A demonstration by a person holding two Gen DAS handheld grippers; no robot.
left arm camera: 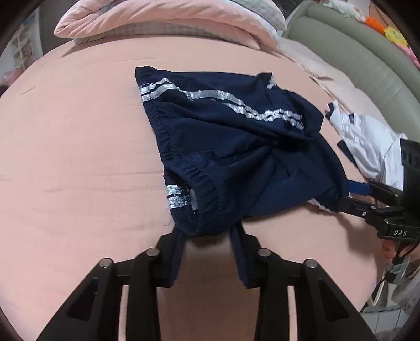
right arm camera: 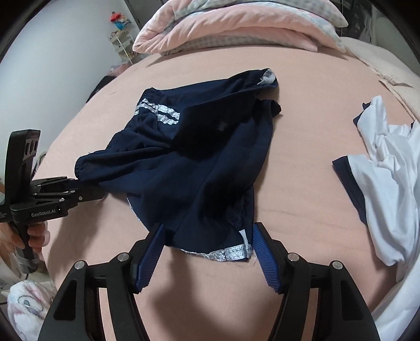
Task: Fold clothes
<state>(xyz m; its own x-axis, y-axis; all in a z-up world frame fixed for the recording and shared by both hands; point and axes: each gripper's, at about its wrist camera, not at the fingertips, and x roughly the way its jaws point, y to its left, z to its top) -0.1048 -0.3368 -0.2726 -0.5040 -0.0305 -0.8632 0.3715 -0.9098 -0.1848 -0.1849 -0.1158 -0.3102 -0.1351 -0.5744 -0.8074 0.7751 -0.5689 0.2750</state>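
Navy shorts point(left arm camera: 236, 147) with silver side stripes lie crumpled on a pink bed sheet point(left arm camera: 78, 157). My left gripper point(left arm camera: 208, 233) is at the near waistband corner, with the bunched elastic pinched between its fingertips. In the right wrist view that same gripper point(right arm camera: 101, 190) comes in from the left, clamped on the edge of the shorts point(right arm camera: 199, 157). My right gripper point(right arm camera: 209, 225) stands wide around the striped leg hem. The hem lies flat between its blue pads point(right arm camera: 262, 249), with a sliver of gap on the right. It also shows as the right gripper point(left arm camera: 344, 195) at the shorts' far side.
A white garment with navy trim point(right arm camera: 388, 188) lies rumpled to the right of the shorts. Folded pink quilts point(right arm camera: 236, 23) are piled at the back of the bed. A grey-green padded headboard point(left arm camera: 354, 52) runs along the right. A person's hand point(right arm camera: 36, 233) holds the left handle.
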